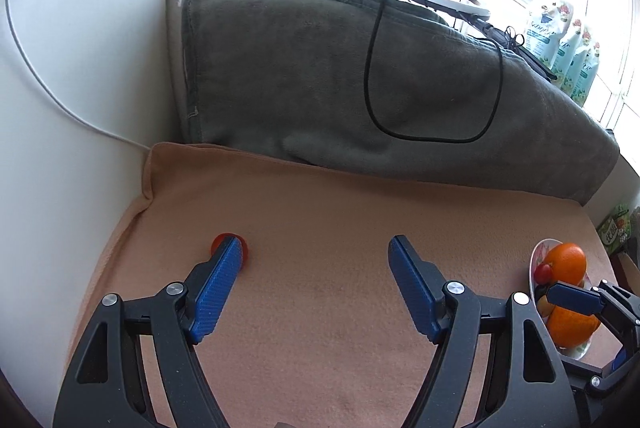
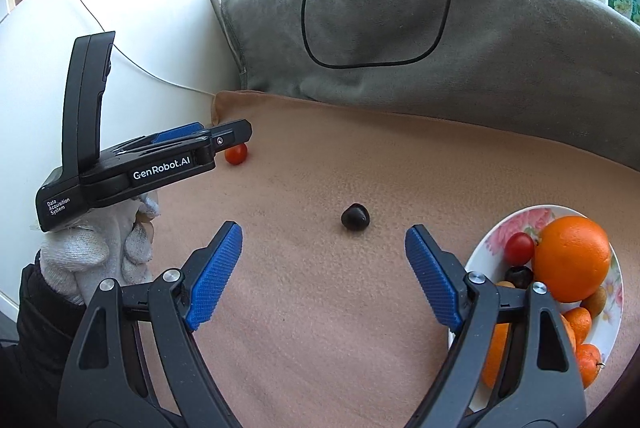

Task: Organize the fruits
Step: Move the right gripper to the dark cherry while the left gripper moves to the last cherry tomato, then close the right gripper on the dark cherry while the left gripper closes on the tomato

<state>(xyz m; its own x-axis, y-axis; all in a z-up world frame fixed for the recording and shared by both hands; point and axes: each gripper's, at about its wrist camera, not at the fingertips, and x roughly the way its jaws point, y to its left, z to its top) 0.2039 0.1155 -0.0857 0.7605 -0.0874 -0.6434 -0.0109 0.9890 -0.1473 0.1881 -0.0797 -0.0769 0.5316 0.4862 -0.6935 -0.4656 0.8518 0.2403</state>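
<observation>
1. Your left gripper (image 1: pixel 314 248) is spread wide open, jaws empty, held low over the peach blanket (image 1: pixel 320 212) and pointing toward the grey cushion (image 1: pixel 320 76).
2. In the right wrist view your gloved left hand (image 2: pixel 92 256) grips that tool from below, tilted slightly down, its tips just beside the cherry tomato (image 2: pixel 236 153).
3. From the left wrist view that cherry tomato (image 1: pixel 224 242) sits partly hidden behind the left finger's tip, resting on the blanket, outside the jaws.
4. Your right gripper (image 2: pixel 324 240) is also wide open and empty, aimed at the dark fruit (image 2: pixel 355 217), which lies alone on the blanket just ahead of the fingertips.
5. The floral plate (image 2: pixel 504 224) sits right of the dark fruit, touching nothing but the blanket; it holds a big orange (image 2: pixel 572 258), a red tomato (image 2: pixel 519 248), smaller oranges and other small fruit.
6. The blanket's far edge meets the cushion beyond the dark fruit; its left edge runs along the white wall (image 2: pixel 152 40) near the cherry tomato.
7. Between the cherry tomato and the dark fruit the blanket is open.
</observation>
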